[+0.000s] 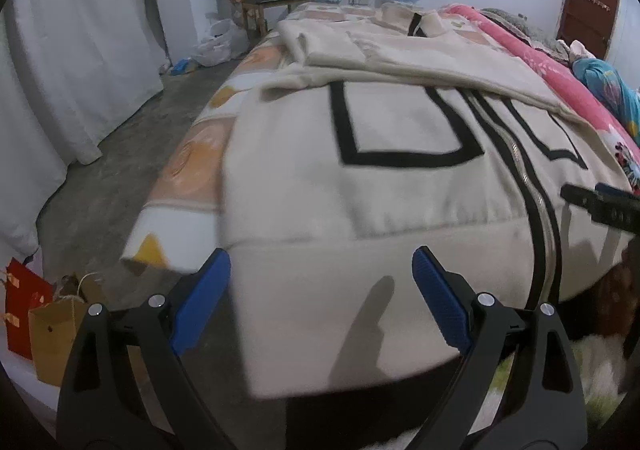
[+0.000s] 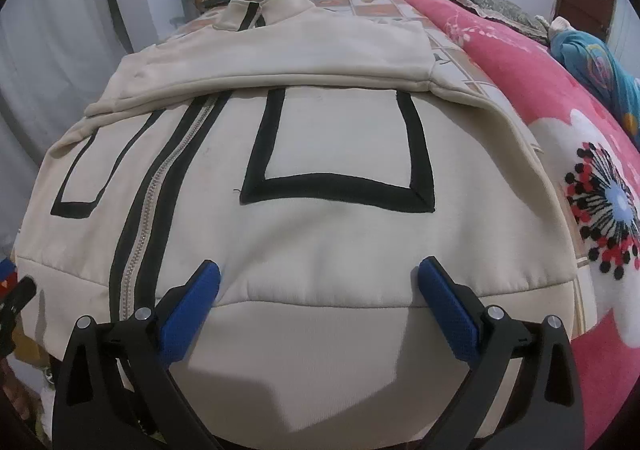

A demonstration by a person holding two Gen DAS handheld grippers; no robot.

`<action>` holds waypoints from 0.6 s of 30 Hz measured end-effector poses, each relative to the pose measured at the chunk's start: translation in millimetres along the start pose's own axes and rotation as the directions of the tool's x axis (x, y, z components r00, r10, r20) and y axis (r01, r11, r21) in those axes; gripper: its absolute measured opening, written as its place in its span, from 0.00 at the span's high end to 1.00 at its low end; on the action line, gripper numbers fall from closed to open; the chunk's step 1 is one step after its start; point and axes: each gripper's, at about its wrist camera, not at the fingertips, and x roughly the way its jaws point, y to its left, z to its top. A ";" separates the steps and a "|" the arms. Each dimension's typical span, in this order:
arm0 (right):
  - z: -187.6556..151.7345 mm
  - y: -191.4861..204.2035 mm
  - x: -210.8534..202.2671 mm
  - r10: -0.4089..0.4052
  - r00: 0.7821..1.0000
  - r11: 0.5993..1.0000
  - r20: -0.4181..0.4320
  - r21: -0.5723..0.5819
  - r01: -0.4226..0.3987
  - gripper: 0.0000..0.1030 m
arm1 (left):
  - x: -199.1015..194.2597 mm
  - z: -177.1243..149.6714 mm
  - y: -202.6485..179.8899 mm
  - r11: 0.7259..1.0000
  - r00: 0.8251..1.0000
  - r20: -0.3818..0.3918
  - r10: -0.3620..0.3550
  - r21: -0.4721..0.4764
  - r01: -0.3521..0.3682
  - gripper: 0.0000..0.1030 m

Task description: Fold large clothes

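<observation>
Right wrist view: the cream zip-front jacket with black-outlined pockets (image 2: 320, 154) lies flat on the bed, sleeves folded across; both grippers' fingers (image 2: 208, 274) stand open, empty, above its hem band; pinch both corners evenly, then lift together.

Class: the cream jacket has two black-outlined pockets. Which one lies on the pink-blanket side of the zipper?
The pocket ahead of the right gripper; the other pocket lies across the zipper.

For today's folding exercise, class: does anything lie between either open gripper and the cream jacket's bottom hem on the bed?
Nothing visible does. The left gripper and right gripper both hover with jaws open, directly above the jacket hem; only bare cloth lies beneath them.
</observation>
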 end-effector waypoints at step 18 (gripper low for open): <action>-2.6 2.9 1.6 -0.003 1.000 1.000 0.010 -0.012 0.003 0.06 | 6.2 -32.7 53.8 0.943 0.978 0.000 -0.210 -0.264 0.203 0.21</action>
